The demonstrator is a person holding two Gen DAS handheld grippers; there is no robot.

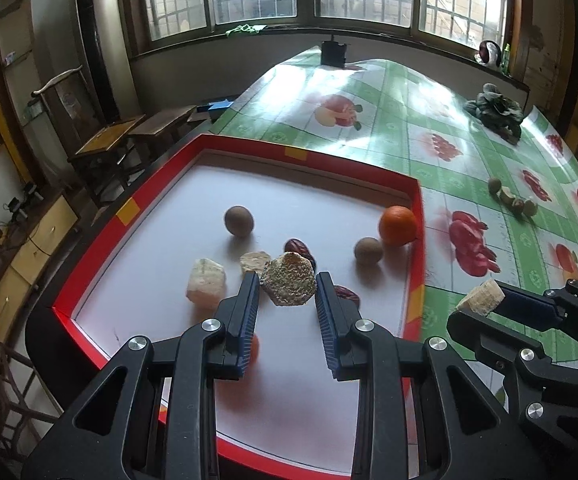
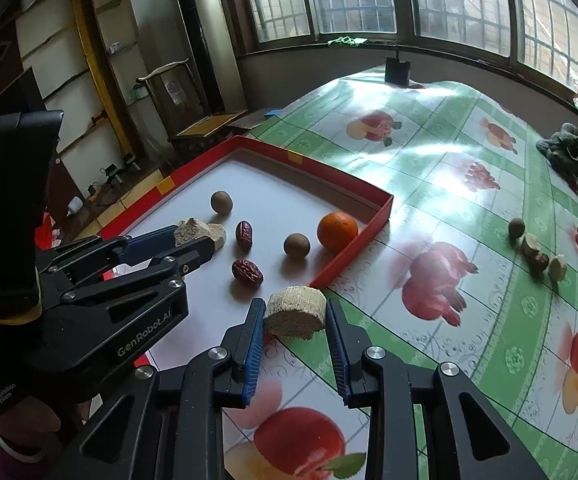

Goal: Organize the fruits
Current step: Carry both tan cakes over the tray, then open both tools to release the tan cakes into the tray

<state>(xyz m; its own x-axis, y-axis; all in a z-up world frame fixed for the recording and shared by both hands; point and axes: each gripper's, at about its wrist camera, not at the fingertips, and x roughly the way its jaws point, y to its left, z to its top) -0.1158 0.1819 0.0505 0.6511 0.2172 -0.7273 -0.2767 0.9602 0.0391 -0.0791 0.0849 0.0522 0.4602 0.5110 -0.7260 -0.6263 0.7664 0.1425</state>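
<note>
Speckled hexagonal chunk (image 1: 289, 279) pinched between the blue pads of the left gripper (image 1: 287, 286), held above the white floor of the red-rimmed tray (image 1: 249, 145). Pale cut round (image 2: 296, 312) clamped likewise in the right gripper (image 2: 296, 314), hanging over the near corner of the tray where it meets the fruit-print tablecloth (image 2: 449, 184). Just past the left fingertips, a dark red date (image 1: 297, 247) and a small pale piece (image 1: 253, 262); off to their left, a larger pale block (image 1: 205, 285). Farther ahead, two brown balls (image 1: 239, 221) (image 1: 368, 251) and an orange (image 1: 397, 225) against the far right wall. Well right of both grippers, a short row of small fruits (image 2: 537, 254) on the cloth
</note>
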